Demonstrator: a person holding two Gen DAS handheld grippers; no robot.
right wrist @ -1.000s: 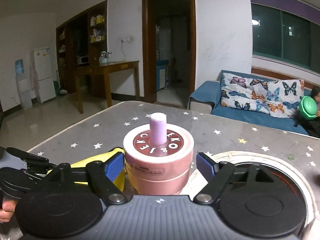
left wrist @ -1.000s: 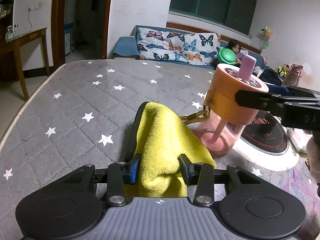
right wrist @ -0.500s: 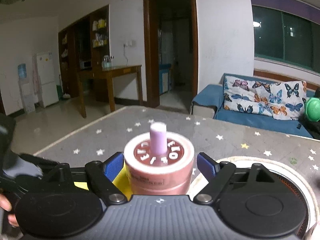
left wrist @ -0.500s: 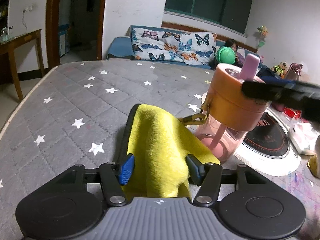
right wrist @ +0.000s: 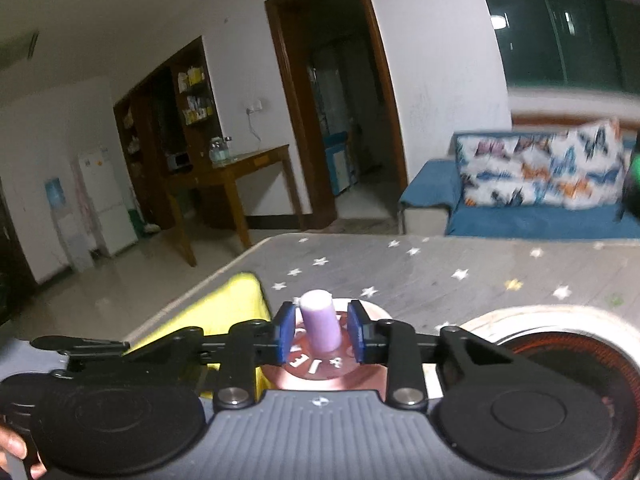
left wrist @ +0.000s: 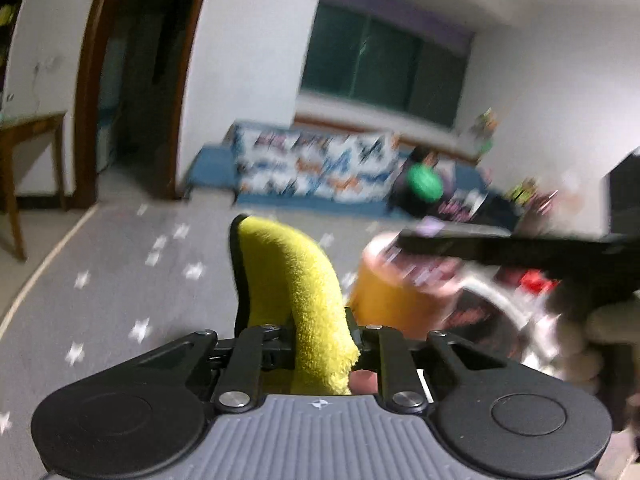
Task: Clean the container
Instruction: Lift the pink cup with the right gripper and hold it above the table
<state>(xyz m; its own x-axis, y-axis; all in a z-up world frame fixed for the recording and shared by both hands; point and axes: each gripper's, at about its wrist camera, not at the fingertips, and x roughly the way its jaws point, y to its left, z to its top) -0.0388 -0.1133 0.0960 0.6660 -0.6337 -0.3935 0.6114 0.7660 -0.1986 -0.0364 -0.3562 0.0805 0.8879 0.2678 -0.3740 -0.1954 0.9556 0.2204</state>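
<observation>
Left gripper (left wrist: 320, 330): clenched on the fuzzy yellow cloth (left wrist: 308, 288).
Right gripper (right wrist: 321, 334): blue pads closed around the lilac spout (right wrist: 320, 326) of the pink lidded cup (right wrist: 320, 364).

White walls (right wrist: 432, 60), dark wood doorway (right wrist: 332, 120), wooden table (right wrist: 240, 168) beside it, white fridge (right wrist: 106, 196) on the shiny pale floor (right wrist: 100, 300), blue sofa (right wrist: 520, 216) with butterfly cushions (right wrist: 540, 176) under a dark window (right wrist: 560, 36), grey starry mat (right wrist: 460, 276)
</observation>
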